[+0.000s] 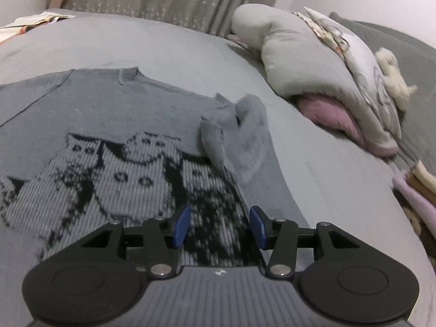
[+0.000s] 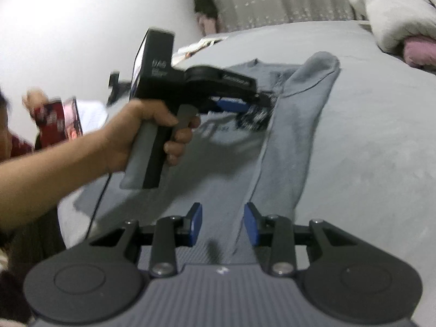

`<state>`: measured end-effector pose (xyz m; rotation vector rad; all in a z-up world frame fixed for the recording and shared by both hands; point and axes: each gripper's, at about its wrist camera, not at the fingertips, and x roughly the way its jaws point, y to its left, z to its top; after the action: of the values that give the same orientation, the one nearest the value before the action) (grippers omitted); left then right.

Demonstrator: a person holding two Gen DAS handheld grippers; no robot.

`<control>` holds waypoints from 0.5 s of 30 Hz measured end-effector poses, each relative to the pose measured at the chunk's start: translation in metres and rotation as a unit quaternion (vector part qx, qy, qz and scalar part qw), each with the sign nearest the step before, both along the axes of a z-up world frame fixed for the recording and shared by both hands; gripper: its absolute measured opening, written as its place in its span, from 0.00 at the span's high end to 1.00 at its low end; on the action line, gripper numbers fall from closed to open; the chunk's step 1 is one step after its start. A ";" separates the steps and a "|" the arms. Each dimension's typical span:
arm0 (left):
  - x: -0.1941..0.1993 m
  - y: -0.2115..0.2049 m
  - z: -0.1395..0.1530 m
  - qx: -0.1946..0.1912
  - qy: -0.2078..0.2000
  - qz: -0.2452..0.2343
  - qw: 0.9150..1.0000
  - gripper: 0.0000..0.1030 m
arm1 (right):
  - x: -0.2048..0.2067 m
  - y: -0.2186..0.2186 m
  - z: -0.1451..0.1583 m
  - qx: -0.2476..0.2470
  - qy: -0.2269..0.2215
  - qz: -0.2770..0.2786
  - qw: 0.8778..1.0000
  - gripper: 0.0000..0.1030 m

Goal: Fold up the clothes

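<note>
Although the grey knit sweater [image 1: 114, 125] lay spread face-up on the grey bed [image 1: 163, 51], its front knitted with a black cat pattern, it was plainly soft, thick and limp, a garment that would sag and drape wherever it went unsupported. At the left of the left wrist view the body lay flat, its ribbed collar [image 1: 129, 75] toward the far side of the bed. Further right, one sleeve [image 1: 245, 136] was already folded inward over the chest, its cuff [image 1: 214, 144] slightly rumpled and raised.

The left tongs [image 1: 220, 226] hovered released over the lower patterned front, nothing between the blue pads. In the right wrist view, the person's hand [image 2: 152, 133] held that tool at left, while the right tongs [image 2: 223, 224] stood likewise released above the folded edge near the hem, empty.

Judged from its knit, the cloth would stretch and slip little; a pinch at a doubled edge, the hem corner or shoulder seam, would likely hold best. A heap of bedding [image 1: 313, 62] lay well apart at right.
</note>
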<state>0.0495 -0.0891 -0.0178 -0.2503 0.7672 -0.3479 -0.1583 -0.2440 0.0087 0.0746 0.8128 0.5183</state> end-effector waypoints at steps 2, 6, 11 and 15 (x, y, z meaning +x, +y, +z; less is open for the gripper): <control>0.004 -0.002 -0.001 -0.007 -0.002 0.005 1.000 0.56 | -0.008 0.007 -0.003 -0.030 -0.009 -0.003 1.000 0.69; 0.018 -0.007 -0.006 -0.033 -0.002 0.018 0.999 0.56 | -0.019 0.014 -0.006 -0.063 -0.021 -0.004 0.998 0.71; 0.035 -0.021 -0.012 -0.027 -0.015 0.025 0.999 0.57 | -0.023 0.020 -0.009 -0.094 -0.027 0.002 0.995 0.74; 0.041 -0.026 -0.016 -0.007 -0.032 0.026 0.999 0.87 | -0.021 0.025 -0.012 -0.118 -0.032 0.007 0.992 0.78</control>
<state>0.0907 -0.1153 -0.0341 -0.2698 0.6946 -0.3112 -0.1793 -0.2189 -0.0034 -0.1662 0.8066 0.4327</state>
